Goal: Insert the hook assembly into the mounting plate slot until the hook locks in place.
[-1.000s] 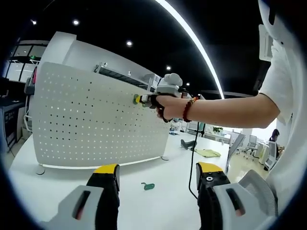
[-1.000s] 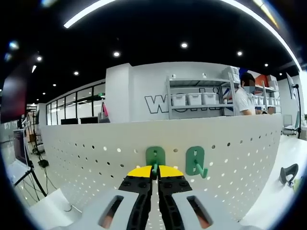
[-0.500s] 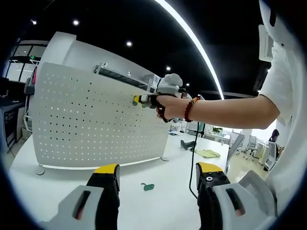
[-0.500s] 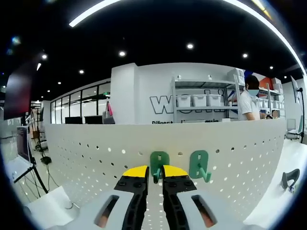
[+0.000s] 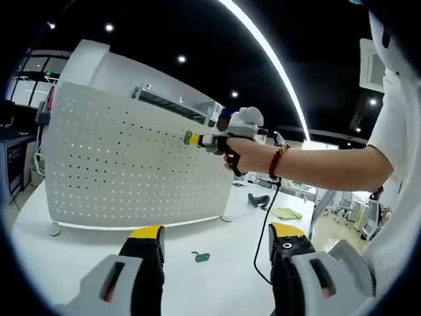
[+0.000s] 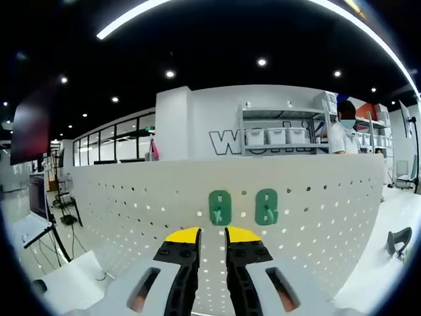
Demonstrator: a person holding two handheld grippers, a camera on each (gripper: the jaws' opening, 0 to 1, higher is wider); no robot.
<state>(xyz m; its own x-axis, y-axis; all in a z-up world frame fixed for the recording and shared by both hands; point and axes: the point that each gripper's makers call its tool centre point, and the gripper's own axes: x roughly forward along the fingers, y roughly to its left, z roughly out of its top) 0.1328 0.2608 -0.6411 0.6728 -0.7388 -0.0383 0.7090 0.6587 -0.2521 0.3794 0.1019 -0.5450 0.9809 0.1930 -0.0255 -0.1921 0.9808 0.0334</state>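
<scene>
Right gripper (image 6: 212, 236) slightly open, empty, just before left hook (image 6: 220, 207) | hook seated in plate (image 6: 316, 197) | next — confirm lock

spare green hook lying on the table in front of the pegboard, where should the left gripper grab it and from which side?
Judging from the left gripper view, the green hook lies flat and alone on the white table, just ahead of the open left gripper. Probably best to come down from above and pinch across its flat body, not the curled tip. It is too small here to read which end is which.
</scene>
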